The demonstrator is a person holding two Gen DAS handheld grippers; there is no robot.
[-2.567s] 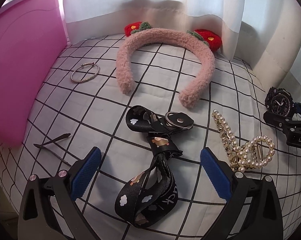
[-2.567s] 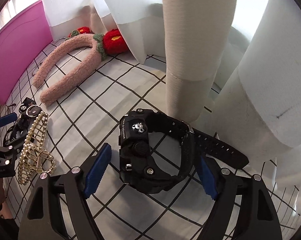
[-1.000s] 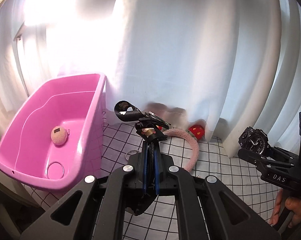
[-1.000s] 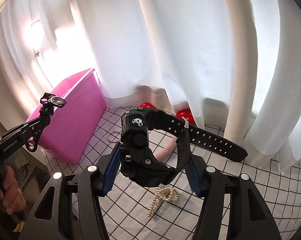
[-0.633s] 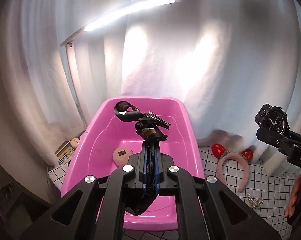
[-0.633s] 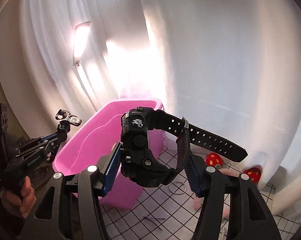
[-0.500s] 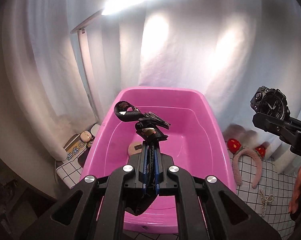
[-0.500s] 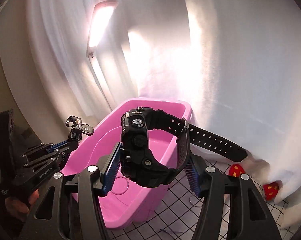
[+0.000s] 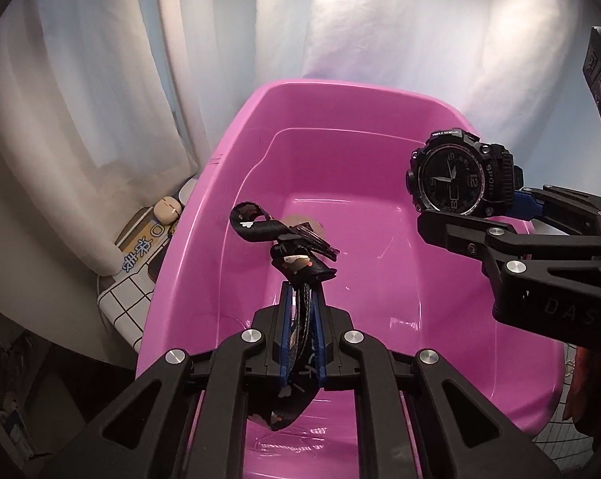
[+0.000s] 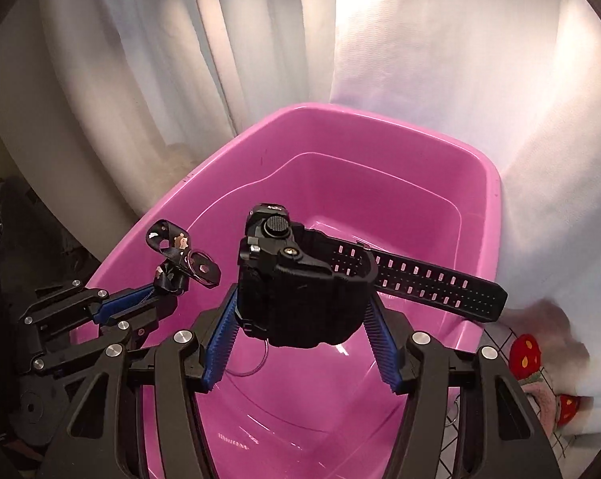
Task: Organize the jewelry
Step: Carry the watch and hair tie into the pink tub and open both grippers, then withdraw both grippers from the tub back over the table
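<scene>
My left gripper (image 9: 300,303) is shut on a black patterned strap with a metal clasp (image 9: 288,243) and holds it above the pink bin (image 9: 236,183). It also shows in the right wrist view (image 10: 180,255), over the bin's left side. My right gripper (image 10: 300,319) is shut on a black sport watch (image 10: 300,279) and holds it over the pink bin (image 10: 476,171). The watch face shows in the left wrist view (image 9: 460,179). A thin ring (image 10: 248,363) lies on the bin floor. A beige round thing (image 9: 312,223) in the bin is mostly hidden behind the strap.
White curtains (image 9: 380,32) hang behind the bin. A pink headband with red strawberry ears (image 10: 540,383) lies on the checked cloth to the right of the bin. Small packages (image 9: 145,247) sit on a ledge left of the bin.
Both grippers closed on their items, lifted them off the checked cloth and carried them left. They now hang over the bin, closer and lower than half a second ago.
</scene>
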